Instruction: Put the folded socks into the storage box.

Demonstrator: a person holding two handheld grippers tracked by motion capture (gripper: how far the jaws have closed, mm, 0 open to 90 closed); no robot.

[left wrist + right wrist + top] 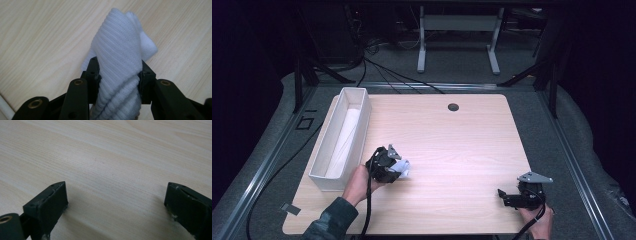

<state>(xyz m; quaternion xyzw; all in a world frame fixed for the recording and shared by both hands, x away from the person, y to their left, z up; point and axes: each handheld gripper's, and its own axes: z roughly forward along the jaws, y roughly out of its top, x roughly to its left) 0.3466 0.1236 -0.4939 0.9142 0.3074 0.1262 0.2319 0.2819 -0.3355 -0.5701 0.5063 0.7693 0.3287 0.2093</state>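
While clamped in the left gripper (117, 75), the white sock (120, 57) extends forward along its jaws.

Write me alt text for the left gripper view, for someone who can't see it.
A white ribbed knit cloth, bunched and twisted, is clamped between the two black jaws of the left gripper and sticks up past them. Behind it lies the light wood-grain table.
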